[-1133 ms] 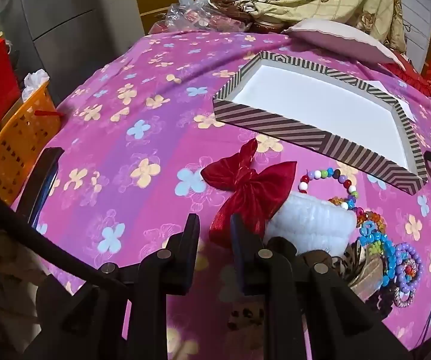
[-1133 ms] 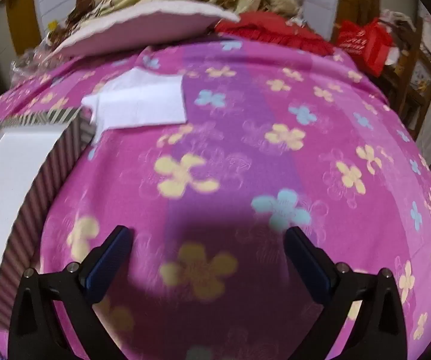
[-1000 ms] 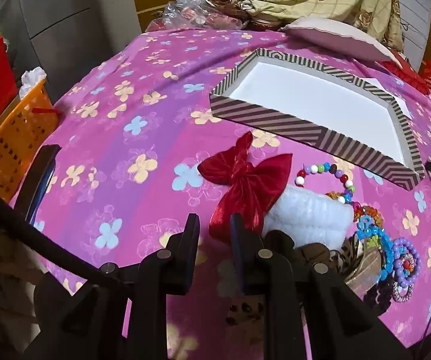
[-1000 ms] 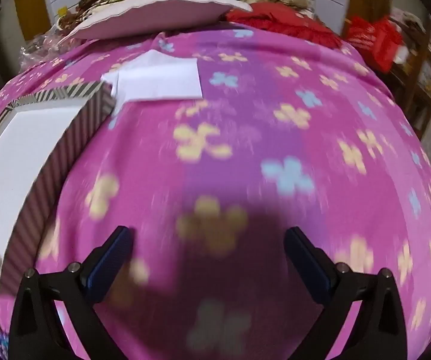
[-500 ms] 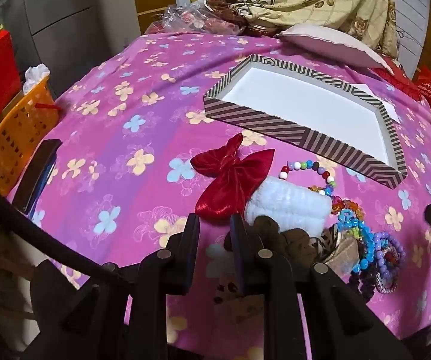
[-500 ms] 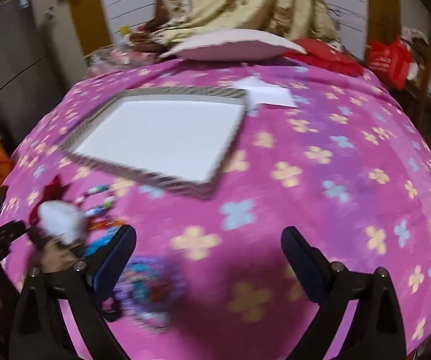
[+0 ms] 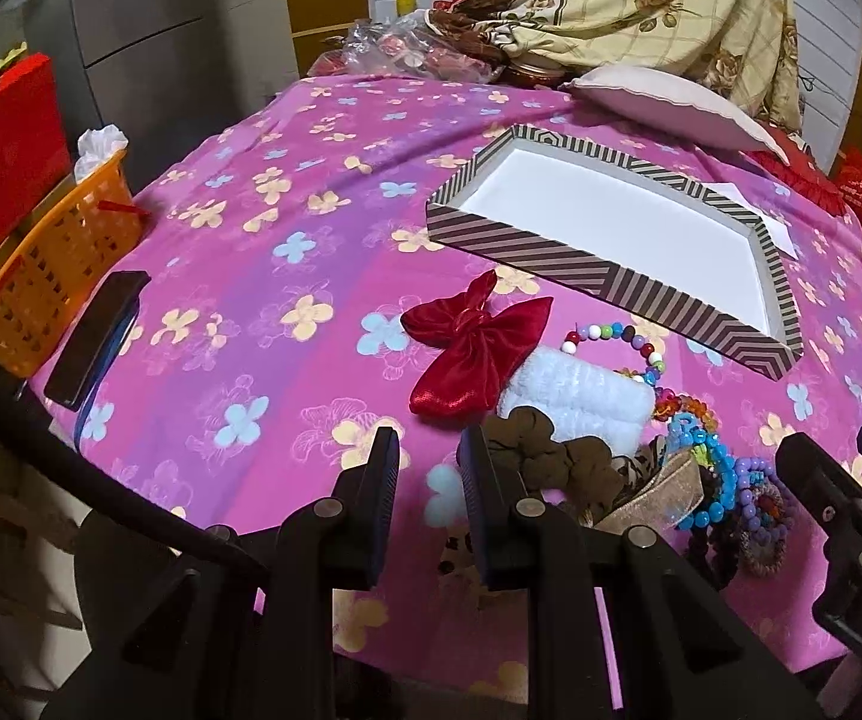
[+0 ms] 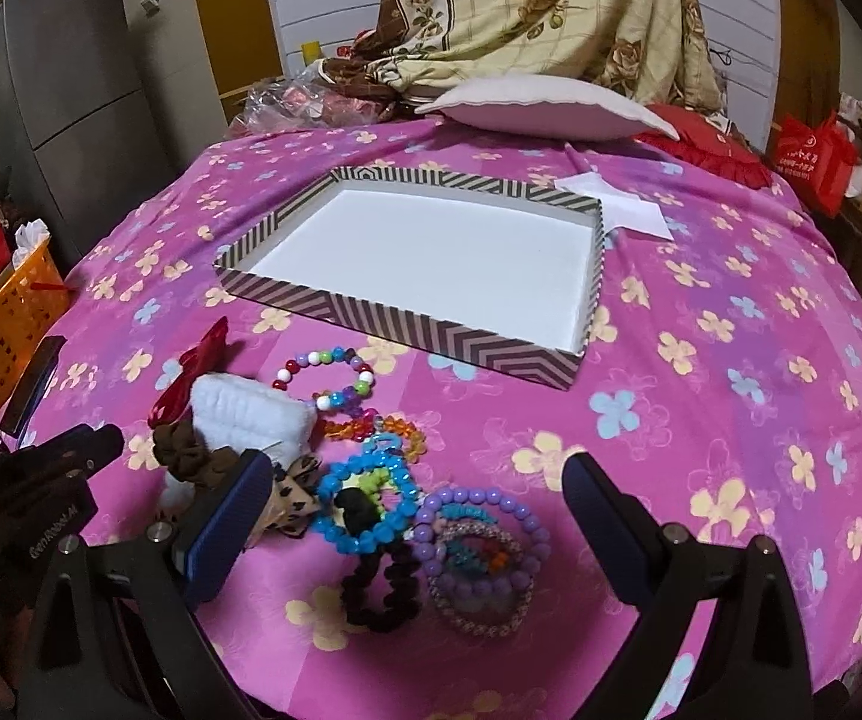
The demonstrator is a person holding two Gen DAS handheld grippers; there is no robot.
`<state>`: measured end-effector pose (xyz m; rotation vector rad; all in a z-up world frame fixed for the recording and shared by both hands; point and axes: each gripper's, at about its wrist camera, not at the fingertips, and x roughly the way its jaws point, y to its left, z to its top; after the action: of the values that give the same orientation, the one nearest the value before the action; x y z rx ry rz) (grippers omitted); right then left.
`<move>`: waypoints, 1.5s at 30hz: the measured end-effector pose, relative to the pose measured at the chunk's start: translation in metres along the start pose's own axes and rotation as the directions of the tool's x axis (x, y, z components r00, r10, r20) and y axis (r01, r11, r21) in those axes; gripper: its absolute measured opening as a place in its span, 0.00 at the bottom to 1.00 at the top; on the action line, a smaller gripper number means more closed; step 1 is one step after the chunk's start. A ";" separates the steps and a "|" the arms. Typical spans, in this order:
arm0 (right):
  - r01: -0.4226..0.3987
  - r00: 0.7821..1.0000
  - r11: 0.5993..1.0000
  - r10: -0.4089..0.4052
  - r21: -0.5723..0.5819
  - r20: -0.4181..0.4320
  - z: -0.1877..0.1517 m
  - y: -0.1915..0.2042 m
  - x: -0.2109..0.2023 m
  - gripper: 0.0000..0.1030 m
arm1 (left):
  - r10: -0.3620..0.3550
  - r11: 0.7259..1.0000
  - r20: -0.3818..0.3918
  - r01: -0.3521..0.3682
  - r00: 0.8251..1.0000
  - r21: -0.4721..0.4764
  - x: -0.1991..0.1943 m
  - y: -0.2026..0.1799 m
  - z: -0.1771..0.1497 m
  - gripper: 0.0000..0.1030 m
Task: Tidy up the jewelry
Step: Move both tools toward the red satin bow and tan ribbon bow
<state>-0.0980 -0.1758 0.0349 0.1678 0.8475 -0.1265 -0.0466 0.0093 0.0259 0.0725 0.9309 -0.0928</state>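
Left hand-held gripper (image 7: 429,456) hovers with a narrow empty gap over the bed's (image 7: 263,312) near edge; red bow (image 7: 472,348), white scrunchie (image 7: 580,399), beaded bracelets (image 7: 712,480) lie before the striped tray (image 7: 586,261)

Glossy satin bow (image 7: 478,354), fluffy white scrunchie (image 7: 574,399), shiny plastic beads (image 8: 365,510)

A tray (image 8: 407,324) lies on the table (image 8: 730,360) ahead of both grippers. From the right gripper (image 8: 416,504), a heap of bracelets (image 8: 478,546) lies just ahead between its fingers, with a scrunchie (image 8: 251,414) and a bow (image 8: 191,372) to the left and a sheet of paper (image 8: 628,204) behind the tray. From the left gripper (image 7: 429,474), the bow lies ahead to the right, a phone (image 7: 95,336) and a basket (image 7: 41,276) to the left.
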 end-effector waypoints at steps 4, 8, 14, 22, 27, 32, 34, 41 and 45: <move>-0.008 1.000 1.000 0.008 -0.003 0.012 0.001 0.002 -0.006 0.96 | 0.001 1.000 0.008 -0.001 1.000 -0.002 -0.004 -0.001 -0.001 0.41; -0.014 1.000 1.000 0.014 -0.004 0.020 0.001 0.003 -0.009 0.96 | 0.002 1.000 0.009 -0.002 1.000 -0.004 -0.005 -0.001 -0.001 0.41; -0.020 1.000 1.000 0.020 -0.009 0.022 0.001 0.006 -0.011 0.96 | 0.002 1.000 0.011 -0.001 1.000 -0.002 -0.006 0.000 -0.001 0.41; -0.024 1.000 1.000 0.024 -0.014 0.018 0.000 0.008 -0.012 0.96 | 0.006 1.000 0.012 -0.006 1.000 0.005 -0.008 -0.003 -0.005 0.41; -0.024 1.000 1.000 0.025 -0.016 0.010 -0.002 0.008 -0.013 0.96 | 0.009 1.000 0.013 -0.009 1.000 0.003 -0.009 -0.003 -0.007 0.41; -0.023 1.000 1.000 0.023 -0.018 0.006 -0.003 0.007 -0.013 0.96 | 0.014 1.000 0.015 -0.014 1.000 0.005 -0.009 -0.002 -0.009 0.41; -0.023 1.000 1.000 0.023 -0.018 0.006 -0.003 0.007 -0.013 0.96 | 0.015 1.000 0.014 -0.015 1.000 0.006 -0.010 -0.002 -0.010 0.41; -0.023 1.000 1.000 0.023 -0.019 0.005 -0.004 0.007 -0.012 0.96 | 0.015 1.000 0.009 -0.015 1.000 0.011 -0.010 -0.003 -0.011 0.41; -0.023 1.000 1.000 0.023 -0.021 0.000 -0.005 0.007 -0.011 0.96 | 0.016 1.000 0.009 -0.016 1.000 0.010 -0.010 -0.003 -0.011 0.41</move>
<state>-0.1076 -0.1676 0.0412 0.1581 0.8465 -0.0965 -0.0613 0.0078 0.0272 0.0883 0.9210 -0.0827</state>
